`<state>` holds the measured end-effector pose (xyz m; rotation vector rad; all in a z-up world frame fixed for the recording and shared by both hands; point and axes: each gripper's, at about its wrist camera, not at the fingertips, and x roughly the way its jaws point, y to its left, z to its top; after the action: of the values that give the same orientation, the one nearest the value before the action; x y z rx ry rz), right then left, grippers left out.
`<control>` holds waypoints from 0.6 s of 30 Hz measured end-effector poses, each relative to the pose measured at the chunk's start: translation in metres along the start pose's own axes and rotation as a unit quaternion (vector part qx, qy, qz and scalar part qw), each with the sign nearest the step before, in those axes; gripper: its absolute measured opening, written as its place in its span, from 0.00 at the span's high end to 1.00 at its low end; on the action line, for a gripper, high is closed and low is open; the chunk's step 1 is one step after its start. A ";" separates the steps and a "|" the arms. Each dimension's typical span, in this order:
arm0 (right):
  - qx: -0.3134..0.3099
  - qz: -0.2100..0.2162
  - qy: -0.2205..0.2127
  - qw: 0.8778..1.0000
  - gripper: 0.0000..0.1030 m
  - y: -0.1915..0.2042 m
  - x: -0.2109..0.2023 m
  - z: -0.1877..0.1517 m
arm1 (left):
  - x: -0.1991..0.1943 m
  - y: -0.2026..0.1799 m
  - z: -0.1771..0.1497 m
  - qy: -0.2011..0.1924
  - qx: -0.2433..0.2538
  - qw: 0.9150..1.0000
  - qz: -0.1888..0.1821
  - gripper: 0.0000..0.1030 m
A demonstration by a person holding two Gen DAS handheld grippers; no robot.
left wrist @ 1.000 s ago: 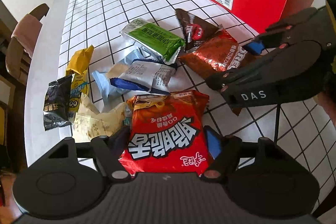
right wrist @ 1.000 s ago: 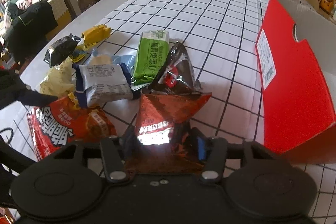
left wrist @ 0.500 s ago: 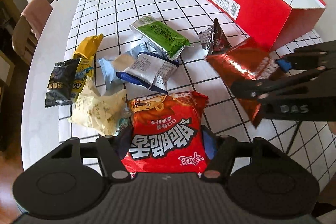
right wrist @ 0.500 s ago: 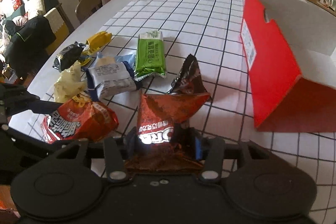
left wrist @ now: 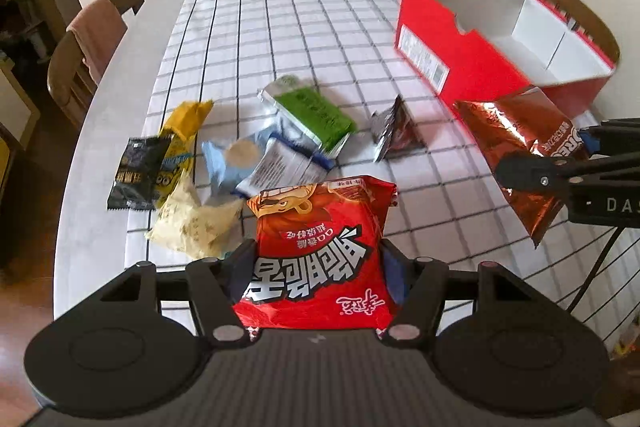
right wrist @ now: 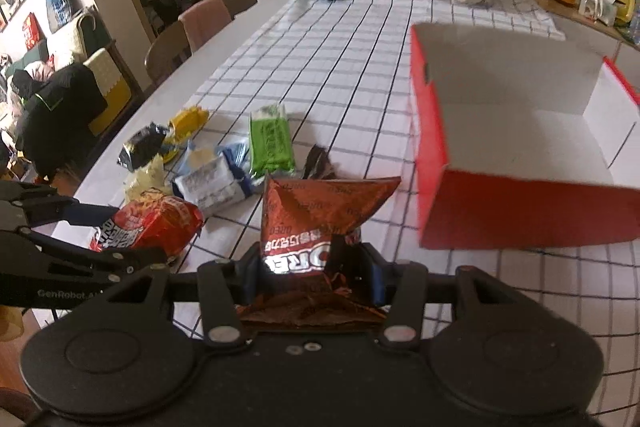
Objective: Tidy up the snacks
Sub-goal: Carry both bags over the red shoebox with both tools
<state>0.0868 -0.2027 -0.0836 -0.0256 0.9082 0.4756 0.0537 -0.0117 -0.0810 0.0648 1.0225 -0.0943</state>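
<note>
At lower centre, the left gripper (left wrist: 316, 279) clamps the red snack bag (left wrist: 320, 247) above the counter (left wrist: 320, 27); the right gripper (right wrist: 310, 267) pinches the brown Oreo bag (right wrist: 320, 215). Both are held raised, likely bound for the open red box (right wrist: 436, 155) at right.

Both grippers now stand higher above the table than a second ago. The left gripper (left wrist: 316, 267) has lifted the red snack bag (left wrist: 320, 247) off the pile. The right gripper (right wrist: 310, 267) has carried the brown Oreo bag (right wrist: 320, 223) clear of the dark triangular packet (left wrist: 394, 133), nearer the red box (right wrist: 432, 155).
</note>
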 end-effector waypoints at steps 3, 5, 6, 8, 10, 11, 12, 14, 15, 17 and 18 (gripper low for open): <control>-0.003 -0.002 -0.013 1.000 0.52 -0.009 -0.014 0.008 | -0.010 -0.010 0.010 -0.016 -0.002 1.000 -0.002 0.38; -0.006 -0.006 -0.021 1.000 0.52 -0.017 -0.022 0.013 | -0.016 -0.020 0.020 -0.028 0.000 1.000 -0.005 0.38; -0.008 -0.007 -0.025 1.000 0.52 -0.021 -0.026 0.016 | -0.018 -0.025 0.024 -0.033 0.001 0.999 -0.005 0.38; -0.011 -0.007 -0.029 0.999 0.52 -0.032 -0.032 0.022 | -0.021 -0.037 0.035 -0.042 0.004 0.999 -0.003 0.38; -0.017 -0.011 -0.035 0.999 0.52 -0.043 -0.038 0.027 | -0.024 -0.049 0.045 -0.051 0.008 0.999 -0.005 0.38; -0.019 -0.013 -0.038 0.999 0.52 -0.048 -0.040 0.029 | -0.025 -0.056 0.051 -0.056 0.010 0.998 -0.005 0.38; -0.020 -0.015 -0.040 0.999 0.52 -0.054 -0.043 0.031 | -0.026 -0.063 0.056 -0.062 0.014 0.998 -0.006 0.38; -0.020 -0.018 -0.046 0.999 0.52 -0.067 -0.047 0.037 | -0.028 -0.077 0.067 -0.073 0.021 0.997 -0.004 0.38; -0.019 -0.020 -0.049 0.998 0.52 -0.073 -0.049 0.039 | -0.028 -0.084 0.071 -0.077 0.025 0.997 -0.003 0.38; -0.019 -0.022 -0.052 0.998 0.52 -0.086 -0.053 0.043 | -0.028 -0.098 0.081 -0.088 0.031 0.996 0.001 0.38; -0.020 -0.024 -0.053 0.998 0.52 -0.092 -0.055 0.044 | -0.027 -0.105 0.086 -0.092 0.034 0.995 0.003 0.37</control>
<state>0.1292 -0.2969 -0.0307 -0.0569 0.7925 0.4464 0.1012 -0.1231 -0.0141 0.1190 0.8357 -0.1280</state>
